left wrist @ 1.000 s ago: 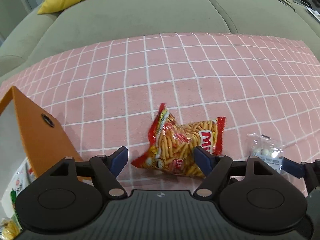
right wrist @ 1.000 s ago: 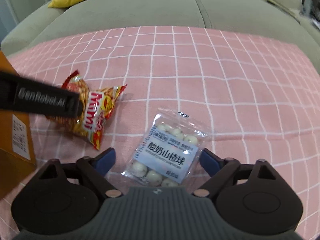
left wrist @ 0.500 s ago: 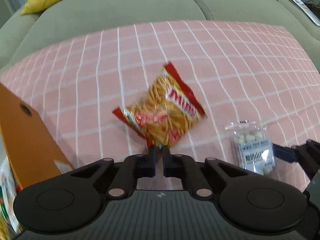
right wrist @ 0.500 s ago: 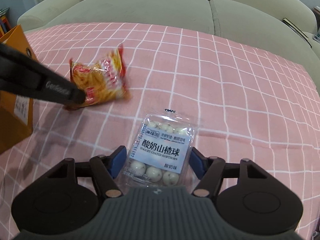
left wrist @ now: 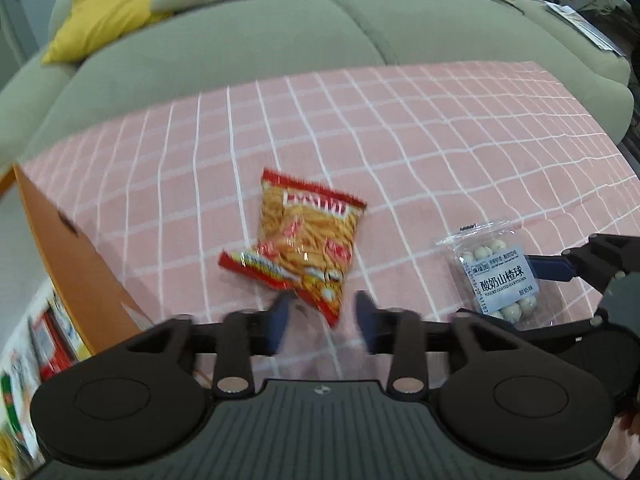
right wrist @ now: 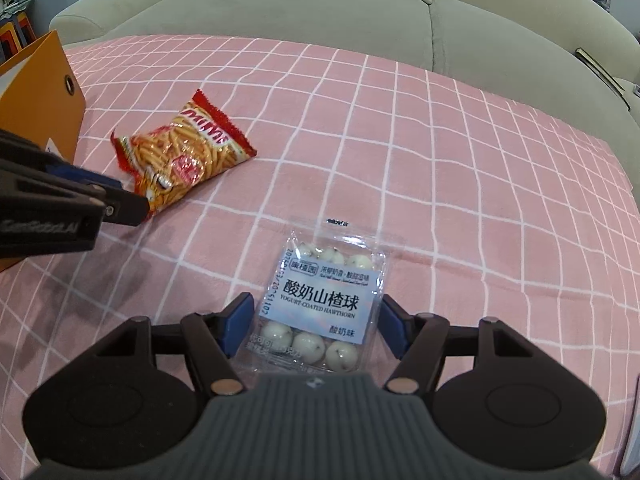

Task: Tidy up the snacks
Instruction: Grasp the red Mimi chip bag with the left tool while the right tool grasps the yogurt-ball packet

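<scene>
The left gripper [left wrist: 322, 312] points down at a pink cloth with a white grid [left wrist: 400, 140] spread over a grey-green sofa [left wrist: 240, 40]. Its jaws have just been opening and stand partly apart, blurred, with the lower corner of a red and orange crinkly packet of stick snacks [left wrist: 308, 240] between the blue pads; whether a pad touches the foil cannot be told. The packet lies on the cloth, its top edge toward twelve o'clock.

At nine o'clock from it stands an orange cardboard box [left wrist: 72, 264] with a round hole in its side. Over its near wall, at the left wrist view's lower left edge, colourful wrappers [left wrist: 48, 340] show inside, too blurred to name.

At three o'clock from the stick snacks lies a clear plastic pack of white yogurt-coated hawthorn balls with a pale printed label [right wrist: 324, 308]. The right gripper [right wrist: 316, 326] has its jaws about halfway apart, one blue pad at each side edge of this pack, close against the film; the pack lies flat on the cloth, and a firm pinch cannot be confirmed.

A yellow cushion [left wrist: 108, 4] rests on the sofa back at eleven o'clock, well apart from the snacks.
</scene>
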The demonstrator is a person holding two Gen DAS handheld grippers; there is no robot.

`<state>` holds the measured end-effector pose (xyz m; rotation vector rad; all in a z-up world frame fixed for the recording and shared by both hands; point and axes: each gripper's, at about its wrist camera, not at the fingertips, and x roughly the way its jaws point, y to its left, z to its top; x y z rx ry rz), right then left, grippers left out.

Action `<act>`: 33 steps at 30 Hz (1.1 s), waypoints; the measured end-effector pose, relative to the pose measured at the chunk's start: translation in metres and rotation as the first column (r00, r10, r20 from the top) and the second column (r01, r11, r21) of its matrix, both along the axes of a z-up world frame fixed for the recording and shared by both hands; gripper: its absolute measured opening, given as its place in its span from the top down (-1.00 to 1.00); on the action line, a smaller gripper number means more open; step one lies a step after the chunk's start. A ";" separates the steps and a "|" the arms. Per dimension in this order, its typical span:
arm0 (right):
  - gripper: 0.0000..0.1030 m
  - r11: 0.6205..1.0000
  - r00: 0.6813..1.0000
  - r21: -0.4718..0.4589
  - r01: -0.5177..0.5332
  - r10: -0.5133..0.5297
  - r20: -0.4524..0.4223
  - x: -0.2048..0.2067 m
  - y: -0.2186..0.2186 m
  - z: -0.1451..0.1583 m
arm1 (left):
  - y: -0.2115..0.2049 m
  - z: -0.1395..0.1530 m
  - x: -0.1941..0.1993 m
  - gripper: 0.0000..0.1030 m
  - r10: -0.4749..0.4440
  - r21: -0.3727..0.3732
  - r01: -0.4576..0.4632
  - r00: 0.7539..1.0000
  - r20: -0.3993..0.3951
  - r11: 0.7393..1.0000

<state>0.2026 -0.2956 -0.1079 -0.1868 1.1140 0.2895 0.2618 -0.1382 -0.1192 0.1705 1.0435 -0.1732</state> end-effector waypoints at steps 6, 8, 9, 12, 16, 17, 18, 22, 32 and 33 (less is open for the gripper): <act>-0.32 1.000 1.000 0.014 0.015 -0.015 -0.016 0.008 -0.003 0.001 | -0.009 -0.004 0.022 -0.49 -0.060 0.094 0.058 0.998 0.025 0.994; -0.37 1.000 1.000 0.020 0.020 -0.019 -0.021 0.010 -0.003 0.002 | -0.009 -0.010 0.031 -0.50 -0.065 0.117 0.063 0.998 0.015 0.991; -0.39 0.999 1.000 0.023 0.022 -0.022 -0.023 0.011 -0.003 0.002 | -0.009 -0.014 0.035 -0.51 -0.064 0.125 0.062 0.998 0.013 0.990; -0.42 0.999 0.999 0.036 0.030 -0.029 -0.031 0.015 -0.003 0.002 | -0.009 -0.022 0.048 -0.59 -0.050 0.146 0.048 0.999 0.007 0.988; -0.38 0.998 0.999 0.047 0.031 -0.029 -0.040 0.021 0.000 0.001 | -0.008 -0.027 0.054 -0.60 -0.069 0.139 0.069 0.998 0.000 0.988; -0.35 0.999 0.999 0.043 0.029 -0.027 -0.039 0.022 0.000 0.002 | -0.009 -0.029 0.055 -0.59 -0.076 0.141 0.076 0.997 -0.007 0.987; -0.27 0.999 0.999 0.037 0.024 -0.023 -0.036 0.023 0.002 0.001 | -0.009 -0.030 0.056 -0.58 -0.083 0.139 0.084 0.996 -0.014 0.987; -0.17 1.000 1.000 0.027 0.011 -0.011 -0.025 0.026 0.007 0.002 | -0.012 -0.040 0.056 -0.44 -0.080 0.143 0.084 0.996 -0.031 0.986; -0.13 0.999 1.000 0.032 0.015 -0.014 -0.023 0.010 0.007 -0.001 | -0.010 -0.031 0.035 0.06 -0.063 0.103 0.067 0.997 -0.044 0.992; -0.13 0.999 1.000 0.033 0.015 -0.014 -0.023 0.006 0.007 -0.001 | -0.011 -0.030 0.030 0.07 -0.069 0.100 0.073 0.996 -0.048 0.992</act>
